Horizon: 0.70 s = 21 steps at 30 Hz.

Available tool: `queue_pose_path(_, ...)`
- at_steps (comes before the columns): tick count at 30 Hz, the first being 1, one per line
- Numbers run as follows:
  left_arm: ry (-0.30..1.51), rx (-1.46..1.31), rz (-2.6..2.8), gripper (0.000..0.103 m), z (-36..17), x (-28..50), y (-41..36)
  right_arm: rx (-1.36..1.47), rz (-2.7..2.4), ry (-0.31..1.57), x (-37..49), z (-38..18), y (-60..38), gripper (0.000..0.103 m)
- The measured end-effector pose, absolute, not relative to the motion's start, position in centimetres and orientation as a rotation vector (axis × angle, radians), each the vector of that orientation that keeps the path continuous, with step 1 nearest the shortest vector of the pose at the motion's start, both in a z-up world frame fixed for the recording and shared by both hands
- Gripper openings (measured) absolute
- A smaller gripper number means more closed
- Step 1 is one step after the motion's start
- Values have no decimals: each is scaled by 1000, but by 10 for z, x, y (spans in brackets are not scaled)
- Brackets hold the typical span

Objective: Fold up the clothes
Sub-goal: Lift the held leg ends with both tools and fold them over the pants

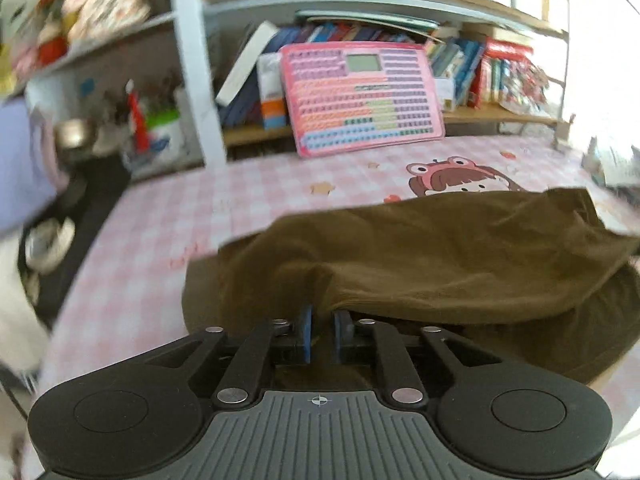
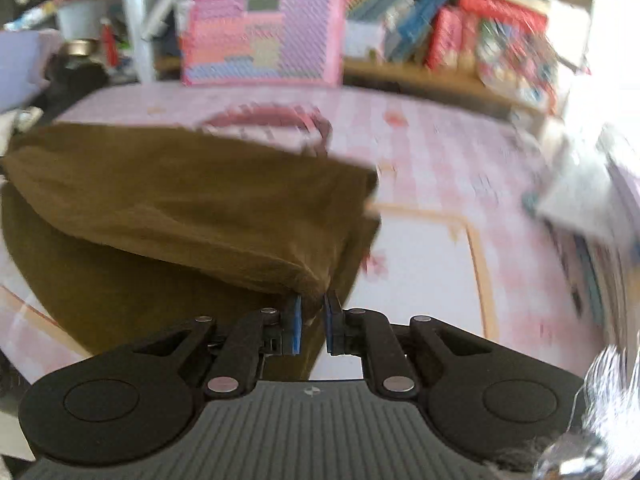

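Observation:
A brown garment [image 1: 440,252] hangs folded over above the pink checked table cover [image 1: 140,248]. Its upper layer is lifted and a lower layer sags beneath it. My left gripper [image 1: 323,312] sits at the garment's near edge. The cloth gathers into a crease between the blue pads [image 1: 306,330] and covers their tips. In the right wrist view the same brown garment [image 2: 180,192] stretches off to the left, and my right gripper [image 2: 313,304] is shut on its near right corner, with cloth bunched between the blue pads [image 2: 296,328]. This view is blurred.
A shelf [image 1: 500,114] of books stands behind the table, with a pink keyboard toy [image 1: 360,96] leaning against it. Cluttered items and a dark surface [image 1: 72,216] lie to the left. A cartoon figure [image 1: 460,180] is printed on the cover. White papers [image 2: 580,192] lie at the right.

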<state>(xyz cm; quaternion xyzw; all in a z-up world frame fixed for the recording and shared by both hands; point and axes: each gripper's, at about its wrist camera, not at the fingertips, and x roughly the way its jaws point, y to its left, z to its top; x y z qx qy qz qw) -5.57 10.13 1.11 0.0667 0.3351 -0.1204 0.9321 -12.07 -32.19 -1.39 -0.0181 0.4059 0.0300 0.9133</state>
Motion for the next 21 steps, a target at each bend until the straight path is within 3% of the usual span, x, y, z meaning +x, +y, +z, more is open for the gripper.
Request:
queue_pose_path(1,684,108,-233,19,12,-62,105,-19,28,854,-124,-16,-320,18)
queue_pose_path(4,677,26,-192,42,16,-82,116,39,-47,873,-138,-13,-318,40)
queue_pose_path(6,672,-65,-168,57,21,-94,130,87,-48,876,-150,-9,-317,43)
queue_pose_path(14,760,-874,-167,67,-10,-108,173,495,-17,935,-175,-8,-315,52)
queue_pose_path(21,767,-1209,-118,74,-45,-71,165,1015,-62,886,-153,-30,-330,60)
